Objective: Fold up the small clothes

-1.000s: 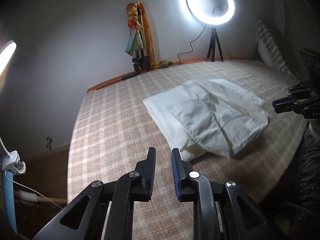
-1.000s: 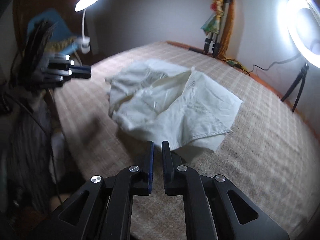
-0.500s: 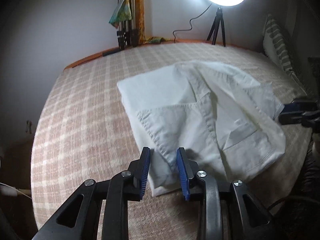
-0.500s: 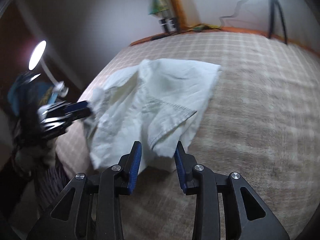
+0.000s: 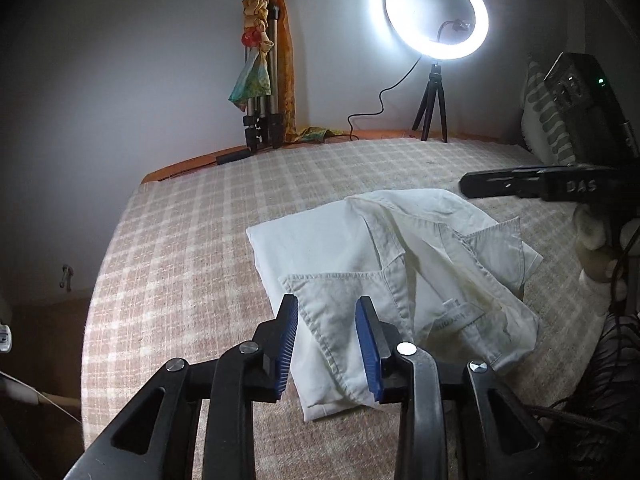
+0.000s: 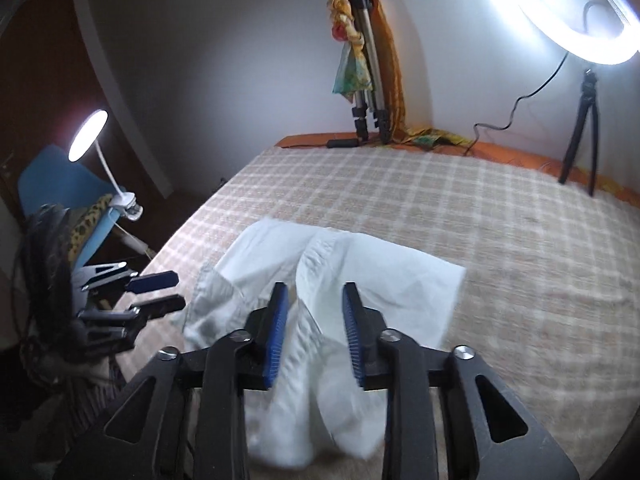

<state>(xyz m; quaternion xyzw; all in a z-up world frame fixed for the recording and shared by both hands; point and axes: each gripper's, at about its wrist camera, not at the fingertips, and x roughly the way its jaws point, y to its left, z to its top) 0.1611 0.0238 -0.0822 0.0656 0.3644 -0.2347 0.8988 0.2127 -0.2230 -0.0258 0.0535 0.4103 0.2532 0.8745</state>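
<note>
A crumpled white garment (image 5: pixel 360 248) lies on the bed's checked cover (image 5: pixel 180 260). My left gripper (image 5: pixel 326 312) stands open over the garment's near hemmed corner, the cloth lying flat between the blue pads without being pinched. In the right wrist view the garment (image 6: pixel 380 276) shows a raised fold that runs between the jaws of my right gripper (image 6: pixel 315 304), which are closing with the pads still off the cloth. The right gripper (image 5: pixel 500 184) appears side-on at the garment's far right. The left gripper (image 6: pixel 178 290) shows at the garment's left edge.
A lit ring light (image 5: pixel 436 12) on a small tripod and a folded tripod (image 5: pixel 260 80) draped with cloth stand at the bed's far edge. A striped pillow (image 5: pixel 540 120) leans at the right. A clip lamp (image 6: pixel 88 136) and blue chair (image 6: pixel 52 180) stand left of the bed.
Both grippers moved in from the bed's near side until the garment lies between their jaws. The left jaws widened. The right jaws opened from nearly shut, then narrowed a little.
</note>
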